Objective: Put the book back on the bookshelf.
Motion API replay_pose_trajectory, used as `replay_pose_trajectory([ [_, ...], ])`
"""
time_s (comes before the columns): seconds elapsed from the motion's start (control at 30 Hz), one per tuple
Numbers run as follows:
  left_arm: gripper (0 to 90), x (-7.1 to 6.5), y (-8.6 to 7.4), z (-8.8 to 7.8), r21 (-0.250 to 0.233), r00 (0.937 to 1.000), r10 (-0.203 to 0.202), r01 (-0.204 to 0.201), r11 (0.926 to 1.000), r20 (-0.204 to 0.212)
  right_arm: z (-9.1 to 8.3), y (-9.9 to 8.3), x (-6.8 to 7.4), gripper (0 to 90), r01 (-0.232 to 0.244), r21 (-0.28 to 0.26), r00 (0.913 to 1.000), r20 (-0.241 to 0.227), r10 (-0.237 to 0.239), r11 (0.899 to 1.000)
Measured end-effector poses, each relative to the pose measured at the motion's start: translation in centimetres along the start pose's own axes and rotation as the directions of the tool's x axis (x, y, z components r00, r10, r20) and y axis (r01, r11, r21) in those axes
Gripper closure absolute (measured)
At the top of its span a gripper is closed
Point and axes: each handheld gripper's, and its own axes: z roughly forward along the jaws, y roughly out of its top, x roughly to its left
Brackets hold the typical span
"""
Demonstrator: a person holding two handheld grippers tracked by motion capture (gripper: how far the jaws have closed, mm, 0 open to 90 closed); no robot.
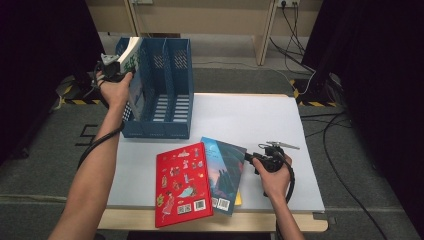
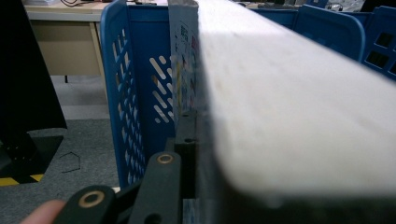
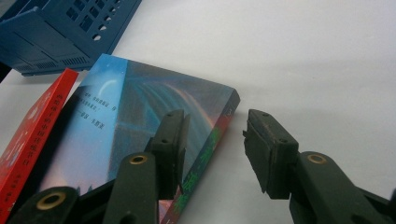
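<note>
My left gripper (image 1: 112,65) is raised at the far left, shut on an upright book (image 1: 131,57) with white page edges and a green-printed cover, at the leftmost slot of the blue file rack (image 1: 165,85). In the left gripper view the book's page edge (image 2: 289,102) runs past one jaw that presses on its cover, and the other jaw is hidden behind the book. My right gripper (image 1: 250,157) rests low at the right edge of a blue book (image 1: 225,170) lying on the table. Its jaws (image 3: 215,135) stand open, one above the blue book (image 3: 126,112) and one over the bare table, with the book's spine edge between them.
A red book (image 1: 182,182) lies flat beside the blue one, overlapping its left side, near the front edge of the white table (image 1: 250,115). Something yellow (image 1: 238,200) peeks out under the blue book. The rack's other slots hold nothing. Cables lie on the floor at the right.
</note>
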Motion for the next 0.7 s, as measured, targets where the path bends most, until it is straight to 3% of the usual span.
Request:
replay_pose_trajectory([
  [0.3, 73.3, -0.1, -1.8, 1.0, -0.027, 0.9999, 0.001, 0.000, 0.9996, 0.011, -0.1, 0.0, 0.0, 58.1, 0.000, -0.001, 1.0000, -0.001, 0.000, 1.000],
  [0.6, 69.0, -0.8, -1.6, 0.5, -0.013, 0.9996, 0.020, -0.019, 0.9997, 0.021, -0.1, -0.1, 0.1, 58.1, 0.000, 0.002, 1.0000, -0.001, 0.000, 1.000],
  [0.7, 66.0, -1.0, -1.2, -0.2, -0.028, 0.9995, 0.026, -0.026, 0.9993, 0.020, -0.1, -0.1, 0.1, 58.0, 0.006, 0.001, 1.0000, -0.001, -0.006, 1.000],
])
